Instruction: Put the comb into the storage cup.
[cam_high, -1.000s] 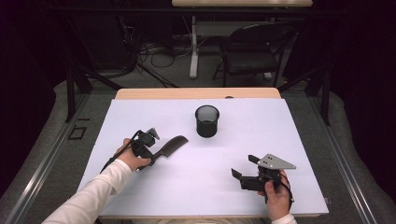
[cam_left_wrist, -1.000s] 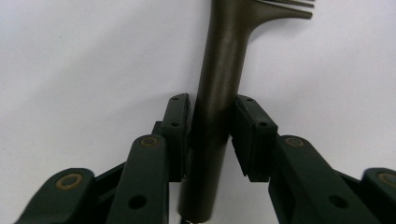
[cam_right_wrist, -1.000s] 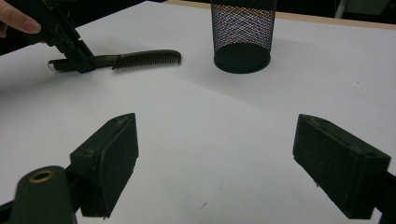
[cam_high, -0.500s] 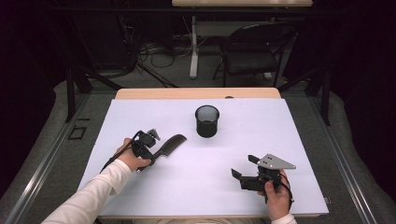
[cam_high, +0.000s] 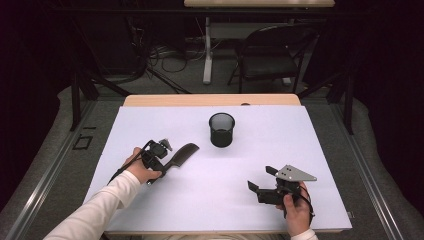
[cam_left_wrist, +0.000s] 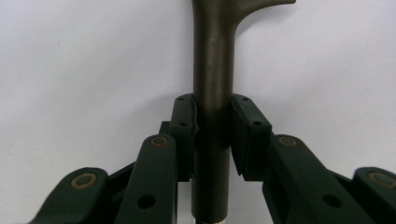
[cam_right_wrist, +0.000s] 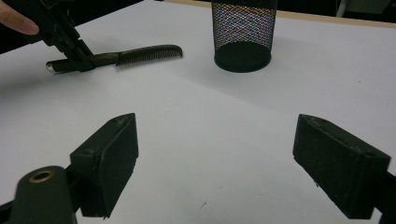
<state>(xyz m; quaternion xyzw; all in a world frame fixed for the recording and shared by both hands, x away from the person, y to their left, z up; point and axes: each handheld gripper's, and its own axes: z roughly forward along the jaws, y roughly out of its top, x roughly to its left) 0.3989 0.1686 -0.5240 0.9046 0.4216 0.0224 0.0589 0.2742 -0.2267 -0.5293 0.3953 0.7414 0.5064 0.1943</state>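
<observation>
Two grippers are held over a white-covered table (cam_high: 150, 125), one in each hand. At the table's left side, about midway between near and far edges, the left gripper (cam_high: 161, 156) is set on the handle of a dark comb (cam_high: 181, 152). The comb is seen lying flat on the white surface, its toothed end aimed toward the table's middle and far edge. From the left gripper view, the comb's handle (cam_left_wrist: 212, 93) is seen running straight up between the two pads, both of which are pressed against its sides; the jaws have just been closing, slightly, with the handle between them. From the right gripper view, the comb (cam_right_wrist: 140, 53) is seen lying with its butt end poking out behind the left gripper (cam_right_wrist: 81, 56).

Near the table's near right corner, the right gripper (cam_high: 262, 180) is held by a hand (cam_high: 296, 210), its jaws spread wide, nothing between them; bare white surface is seen between the pads.

One black mesh cup (cam_high: 221, 129) is stood upright near the middle of the table, toward the far edge, well apart from the right gripper and near the comb's toothed tip, not touching it
</observation>
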